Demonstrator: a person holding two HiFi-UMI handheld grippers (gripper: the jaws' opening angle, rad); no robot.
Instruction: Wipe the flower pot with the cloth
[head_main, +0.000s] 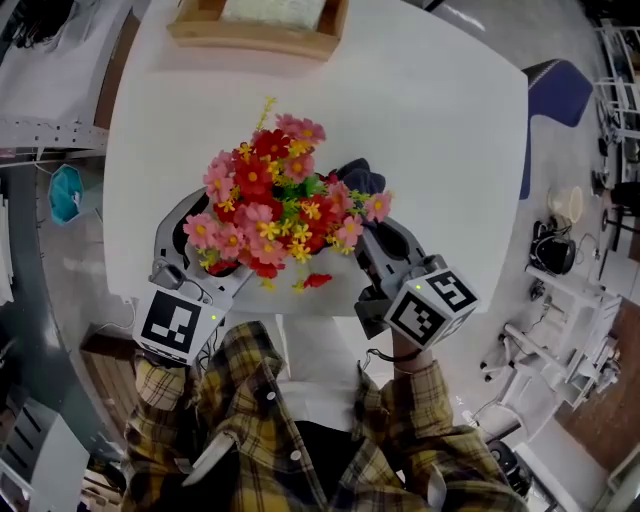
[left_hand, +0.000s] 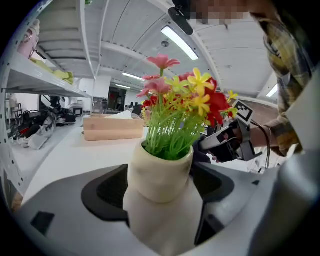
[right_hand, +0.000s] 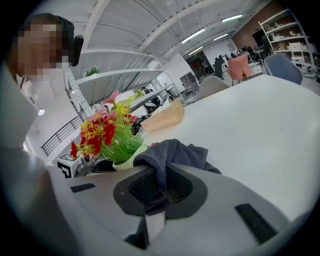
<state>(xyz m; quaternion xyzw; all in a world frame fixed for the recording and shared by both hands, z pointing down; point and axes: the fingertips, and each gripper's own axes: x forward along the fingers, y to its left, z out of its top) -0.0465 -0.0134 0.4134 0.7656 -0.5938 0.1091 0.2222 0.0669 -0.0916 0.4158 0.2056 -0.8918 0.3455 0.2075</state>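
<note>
The left gripper (head_main: 210, 245) comes at the flower pot (left_hand: 160, 172) from its left. Its jaws stand wide with the pot between them (whether the pads touch its sides I cannot tell). The pot stands upright on the white table (head_main: 430, 120), close to the near edge. Its long axis is vertical and its mouth faces up, with green stems and red, pink and yellow flowers (head_main: 275, 190) rising from it. On the pot's right, the right gripper (head_main: 372, 235) has its jaws closed on a dark grey cloth (right_hand: 175, 152). The cloth bunches out past the fingertips, just beside the pot's rim. Beyond the pot, a wooden tray (head_main: 260, 38) sits at the far edge.
</note>
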